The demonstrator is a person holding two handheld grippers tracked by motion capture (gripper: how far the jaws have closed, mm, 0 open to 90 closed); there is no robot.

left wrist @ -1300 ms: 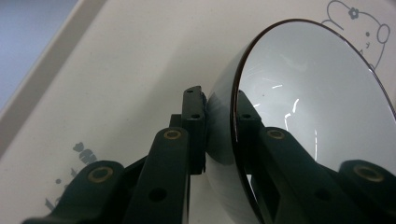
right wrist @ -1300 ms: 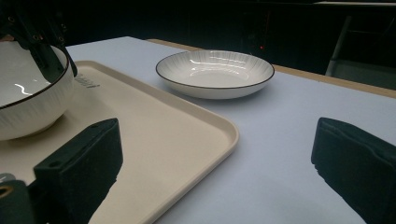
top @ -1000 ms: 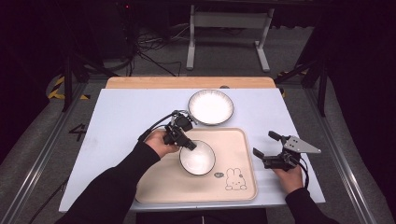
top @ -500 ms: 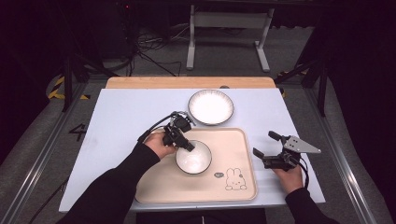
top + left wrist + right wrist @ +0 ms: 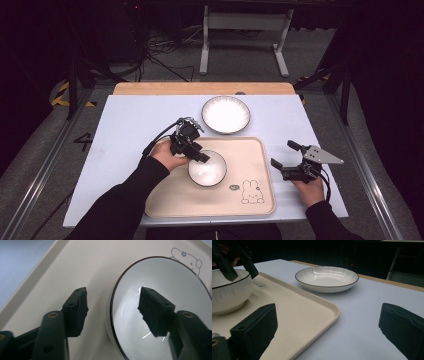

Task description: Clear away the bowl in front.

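Nearest the person, the cream tray (image 5: 165,200) with a rabbit drawing (image 5: 252,192) in its corner lies on the white bench (image 5: 120,125). A small white bowl (image 5: 207,168) with a dark rim stands upright on the tray, toward its left half.

The left gripper (image 5: 199,156) is at the bowl's left rim. In the left gripper view its jaws stand spread with the rim between them, one pad (image 5: 76,311) outside the wall and the other pad (image 5: 155,312) over the bowl's inside; neither looks pressed against the porcelain, so the gripper is open and straddling the rim, not clamped on it. The bowl (image 5: 162,312) appears to rest flat on the tray (image 5: 62,272).

To the right, the right gripper (image 5: 285,156) hovers just off the tray's right edge above the bench, jaws wide apart and holding nothing. Its own view looks across the tray corner (image 5: 312,312) toward the bowl (image 5: 229,295).

Farther back, a wider shallow plate (image 5: 225,114) sits on the bare bench, just beyond the tray's far edge and apart from it.

Judging from this, the work is about halfway: the bowl is already on the tray, while the plate is not. Whether the left gripper is letting go or about to grip cannot be told.
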